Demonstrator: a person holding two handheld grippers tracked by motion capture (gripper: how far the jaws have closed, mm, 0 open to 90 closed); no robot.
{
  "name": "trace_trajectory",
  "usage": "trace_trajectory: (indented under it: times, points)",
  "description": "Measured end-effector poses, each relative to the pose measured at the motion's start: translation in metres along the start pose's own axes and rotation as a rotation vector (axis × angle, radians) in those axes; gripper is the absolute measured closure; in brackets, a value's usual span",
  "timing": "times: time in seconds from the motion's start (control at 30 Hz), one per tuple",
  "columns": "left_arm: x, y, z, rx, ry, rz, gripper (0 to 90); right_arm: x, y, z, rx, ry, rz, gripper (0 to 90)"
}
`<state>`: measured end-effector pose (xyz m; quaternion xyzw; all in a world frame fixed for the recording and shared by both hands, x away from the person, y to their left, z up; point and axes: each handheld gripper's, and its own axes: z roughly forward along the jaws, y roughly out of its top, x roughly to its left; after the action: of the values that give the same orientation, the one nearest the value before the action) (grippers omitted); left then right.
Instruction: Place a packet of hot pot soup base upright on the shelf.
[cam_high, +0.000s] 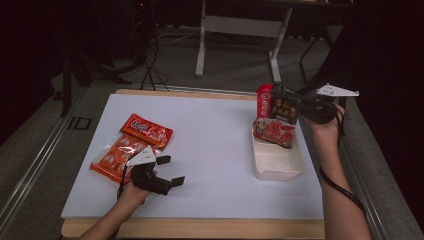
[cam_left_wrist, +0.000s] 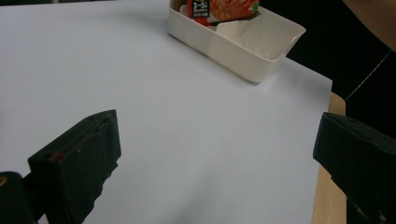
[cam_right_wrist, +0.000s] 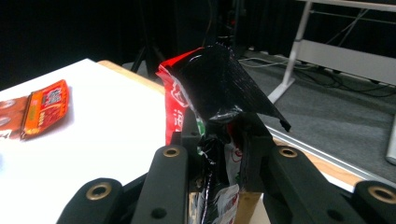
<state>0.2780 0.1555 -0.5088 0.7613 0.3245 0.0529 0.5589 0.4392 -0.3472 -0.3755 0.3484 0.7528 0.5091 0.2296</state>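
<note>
White tabletop (cam_high: 210, 150) up front, where the left gripper (cam_high: 170, 171) rests with jaws spread wide, nothing between them, the orange packets (cam_high: 131, 145) just beside it. Farther back, the right gripper (cam_high: 287, 97) is clamped on the sauce pouch's (cam_high: 276, 117) top edge, its bottom dipping into the cream bin (cam_high: 277, 162). Best to lower it straight, clear of the rim, before letting go.

left hand-held gripper (cam_high: 171, 171) jaws wide; right hand-held gripper (cam_high: 281, 94) clamped
</note>
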Motion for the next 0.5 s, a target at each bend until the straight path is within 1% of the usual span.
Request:
trace_trajectory:
  times: [0.07,0.17,0.23,0.33,0.37,0.4,0.43,0.5]
  points:
    - [0.000,0.000,-0.001,-0.003,-0.002,0.001,1.1,0.000,-0.003,0.001,-0.006,0.010,0.001,75.8]
    - [0.000,0.000,-0.001,-0.005,-0.002,-0.002,1.1,-0.001,-0.005,0.000,-0.019,0.032,0.018,75.6]
    - [0.001,-0.001,-0.001,-0.003,-0.004,-0.011,1.1,0.000,-0.005,0.000,-0.018,0.049,0.014,75.4]
    - [0.001,-0.001,-0.001,-0.003,-0.002,-0.011,1.1,0.001,-0.005,0.002,-0.011,0.087,-0.008,75.0]
    - [0.001,-0.001,-0.001,-0.003,-0.002,-0.011,1.1,0.001,-0.005,0.002,-0.011,0.087,-0.008,75.0]
    - [0.001,-0.001,-0.001,-0.006,-0.005,-0.015,1.1,0.002,-0.006,0.003,-0.002,0.095,-0.019,74.8]
    - [0.001,-0.001,-0.001,-0.007,-0.006,-0.017,1.1,0.003,-0.008,0.006,0.008,0.099,-0.012,74.6]
    - [0.002,-0.001,-0.001,-0.004,-0.002,-0.011,1.1,0.001,-0.012,0.006,-0.009,0.098,0.009,74.5]
